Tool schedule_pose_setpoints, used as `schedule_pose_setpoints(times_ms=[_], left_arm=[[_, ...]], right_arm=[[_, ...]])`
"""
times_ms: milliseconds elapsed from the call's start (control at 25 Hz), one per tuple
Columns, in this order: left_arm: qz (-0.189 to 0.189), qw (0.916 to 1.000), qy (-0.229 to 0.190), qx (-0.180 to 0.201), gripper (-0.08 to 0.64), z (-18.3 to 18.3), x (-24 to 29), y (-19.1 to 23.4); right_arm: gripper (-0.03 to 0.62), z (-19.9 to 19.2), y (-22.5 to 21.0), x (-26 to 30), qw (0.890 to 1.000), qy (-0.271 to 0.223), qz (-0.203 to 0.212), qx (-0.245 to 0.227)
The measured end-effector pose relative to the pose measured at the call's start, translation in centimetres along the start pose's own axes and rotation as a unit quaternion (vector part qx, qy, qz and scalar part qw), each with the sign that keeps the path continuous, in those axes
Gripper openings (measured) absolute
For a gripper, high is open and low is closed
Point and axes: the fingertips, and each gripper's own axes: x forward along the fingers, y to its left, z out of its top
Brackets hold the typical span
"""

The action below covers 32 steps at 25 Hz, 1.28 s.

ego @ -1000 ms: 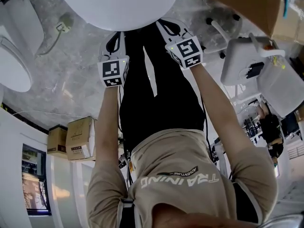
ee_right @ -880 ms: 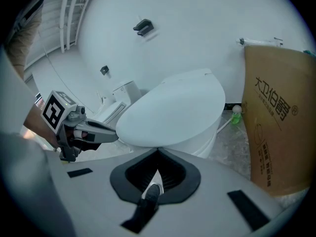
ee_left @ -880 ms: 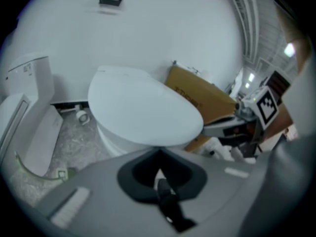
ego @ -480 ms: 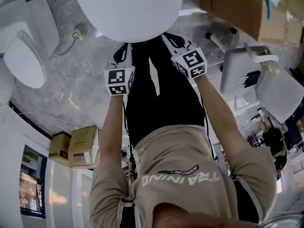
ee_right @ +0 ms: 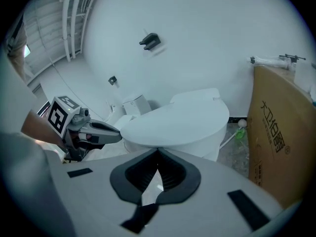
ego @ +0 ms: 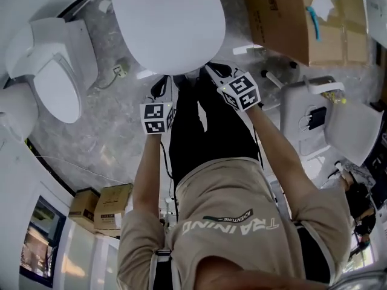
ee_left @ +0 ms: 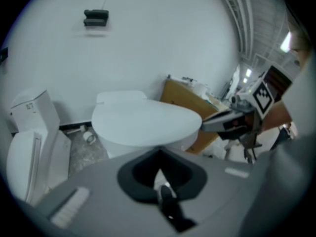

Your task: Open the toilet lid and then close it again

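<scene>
The white toilet (ego: pixel 166 23) stands in front of me with its oval lid (ee_left: pixel 148 122) down flat; the lid (ee_right: pixel 177 122) also shows in the right gripper view. My left gripper (ego: pixel 163 82) hovers just short of the lid's front rim, left of centre. Its jaws meet at a point with nothing between them. My right gripper (ego: pixel 210 71) is level with it, right of centre, also shut and empty. In the left gripper view the right gripper (ee_left: pixel 203 124) points at the lid's rim, and the left gripper (ee_right: pixel 118 131) does the same in the right gripper view. Neither touches the lid.
A second white toilet (ego: pixel 54 71) stands to the left on the grey marbled floor (ego: pixel 115 132). A large cardboard box (ego: pixel 290 17) sits close to the toilet's right side. White fixtures (ego: pixel 308 113) lie further right, and small cartons (ego: pixel 103 207) stand behind me on the left.
The head view has swung so that more of the toilet and the box shows. Both grippers keep their places near the lid's front rim, still shut.
</scene>
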Motion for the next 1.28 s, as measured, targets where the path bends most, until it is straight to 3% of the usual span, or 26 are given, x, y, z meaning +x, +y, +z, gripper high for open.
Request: schedule_pose_setpoints(times_ms=[920, 1280], left_arm=[[0.063, 0.9963, -0.058, -0.002, 0.006, 14.0, -5.5, 1.5], [0.058, 0.9945, -0.087, 0.010, 0.006, 19.2, -6.7, 2.9]], right_arm=[[0.014, 14.3, 0.9, -4.4, 0.999, -0.030, 0.011, -0.022], [0.014, 19.8, 0.5, -5.0, 0.998, -0.040, -0.022, -0.032]])
